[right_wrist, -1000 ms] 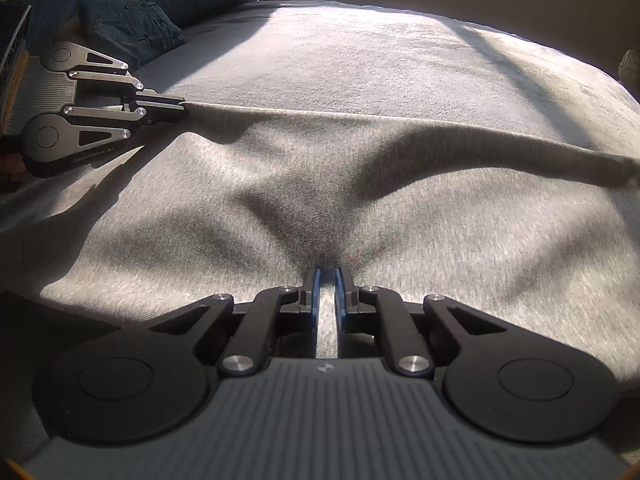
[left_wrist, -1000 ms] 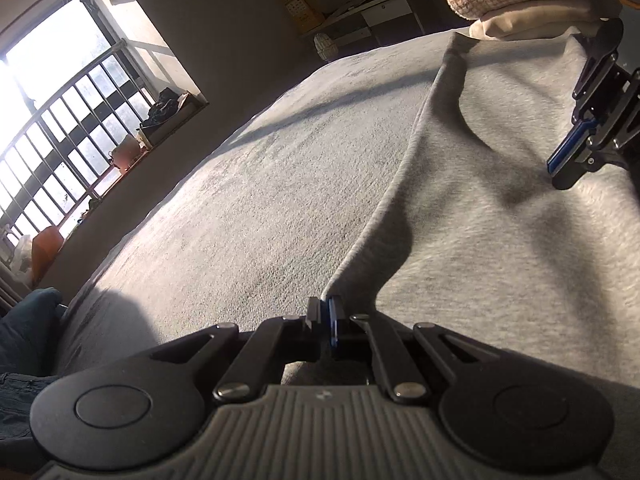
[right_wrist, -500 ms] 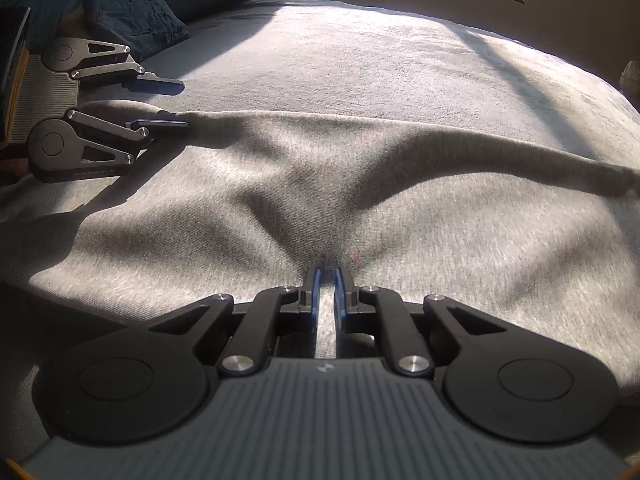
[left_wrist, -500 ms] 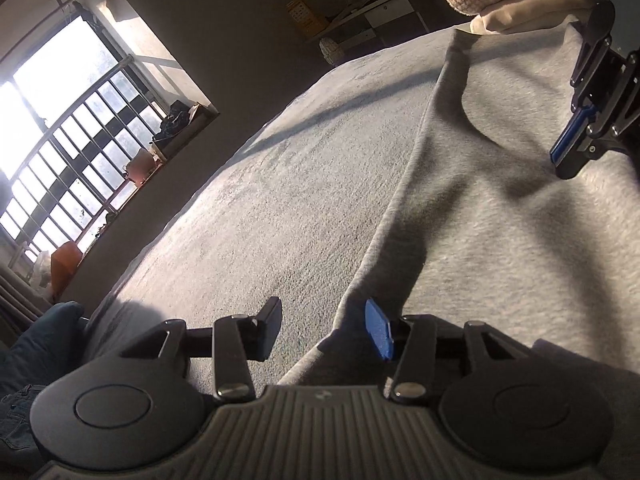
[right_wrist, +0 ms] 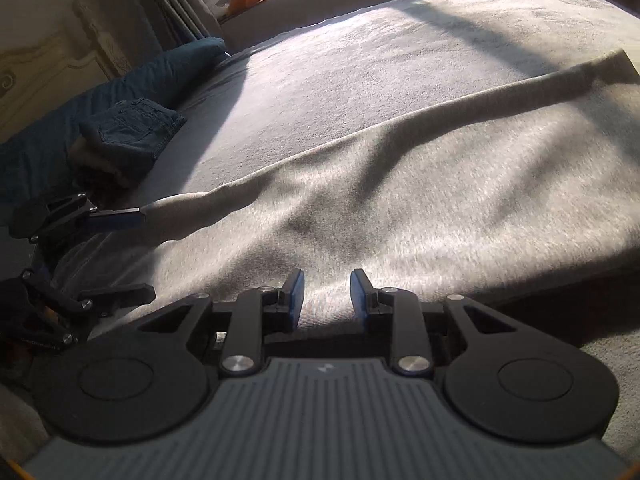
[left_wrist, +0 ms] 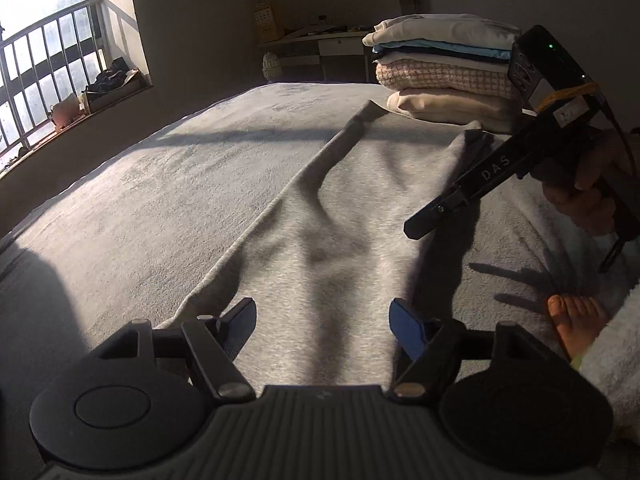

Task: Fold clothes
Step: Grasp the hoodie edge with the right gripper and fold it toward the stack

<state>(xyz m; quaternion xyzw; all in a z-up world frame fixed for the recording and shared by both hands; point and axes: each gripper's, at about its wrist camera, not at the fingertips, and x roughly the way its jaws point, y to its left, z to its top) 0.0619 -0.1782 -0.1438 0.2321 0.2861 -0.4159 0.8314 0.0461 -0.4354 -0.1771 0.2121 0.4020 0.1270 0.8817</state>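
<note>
The bed (left_wrist: 140, 184) lies bare toward the window side, with a stack of folded clothes (left_wrist: 444, 68) at its far edge. A grey garment (left_wrist: 360, 208) lies flat on it. The left hand-held gripper (left_wrist: 322, 326) is spread over the garment's near end; the right hand-held gripper (right_wrist: 326, 294) is parted above its side edge.
</note>
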